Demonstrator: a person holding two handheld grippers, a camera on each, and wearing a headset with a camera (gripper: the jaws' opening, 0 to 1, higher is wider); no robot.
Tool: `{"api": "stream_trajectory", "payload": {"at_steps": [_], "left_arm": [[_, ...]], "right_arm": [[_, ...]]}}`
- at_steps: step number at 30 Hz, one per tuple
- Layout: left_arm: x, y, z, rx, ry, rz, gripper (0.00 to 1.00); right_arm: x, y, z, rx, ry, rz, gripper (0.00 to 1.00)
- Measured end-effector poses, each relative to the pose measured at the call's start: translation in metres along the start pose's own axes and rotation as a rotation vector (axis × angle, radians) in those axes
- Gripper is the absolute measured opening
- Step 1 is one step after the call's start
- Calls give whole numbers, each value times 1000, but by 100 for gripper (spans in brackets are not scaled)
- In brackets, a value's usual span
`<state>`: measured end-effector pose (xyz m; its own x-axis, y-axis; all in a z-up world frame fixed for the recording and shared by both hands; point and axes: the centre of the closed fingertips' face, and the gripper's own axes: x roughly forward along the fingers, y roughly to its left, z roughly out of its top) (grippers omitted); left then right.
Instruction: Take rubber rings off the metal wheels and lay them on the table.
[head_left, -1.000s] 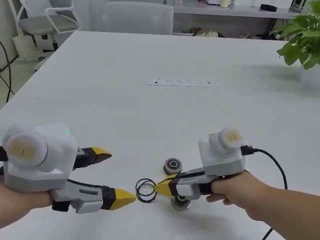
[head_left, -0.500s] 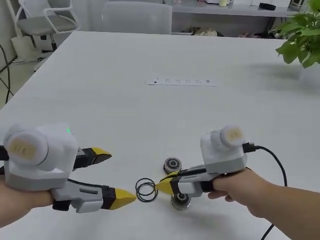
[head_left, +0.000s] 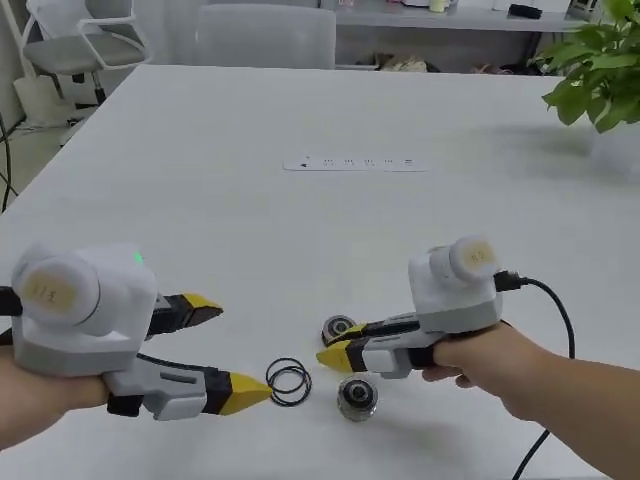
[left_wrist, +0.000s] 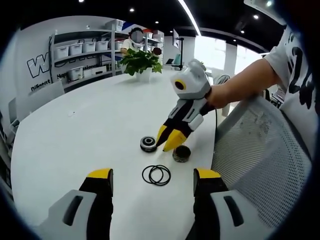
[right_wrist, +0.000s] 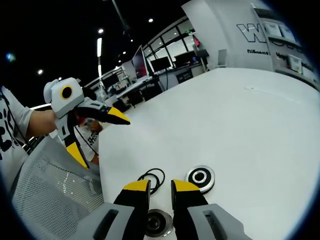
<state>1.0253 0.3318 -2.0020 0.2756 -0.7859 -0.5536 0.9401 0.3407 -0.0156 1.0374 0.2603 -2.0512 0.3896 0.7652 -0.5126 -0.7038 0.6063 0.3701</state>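
Note:
Two small metal wheels lie near the table's front edge, one farther and one nearer. Thin black rubber rings lie overlapped on the table to their left. My right gripper hovers just above and between the wheels, jaws a narrow gap apart with nothing in them. My left gripper is wide open left of the rings. From the left gripper I see the rings, both wheels and the right gripper. Past the right gripper lie the rings and wheels.
A white power strip lies mid-table. A potted plant stands at the far right, and chairs stand beyond the far edge. A black cable trails from the right gripper. A mesh chair back is close to the table's front edge.
My right gripper has lifted up and back off the nearer wheel, which now lies uncovered below it. The left gripper and the rings have stayed put.

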Motion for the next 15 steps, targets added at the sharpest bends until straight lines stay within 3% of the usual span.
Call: {"api": "stream_trajectory", "payload": {"at_steps": [15], "left_arm": [[12, 3, 15, 10, -3, -30, 62]], "right_arm": [[-19, -18, 8, -36, -17, -54, 19]]}}
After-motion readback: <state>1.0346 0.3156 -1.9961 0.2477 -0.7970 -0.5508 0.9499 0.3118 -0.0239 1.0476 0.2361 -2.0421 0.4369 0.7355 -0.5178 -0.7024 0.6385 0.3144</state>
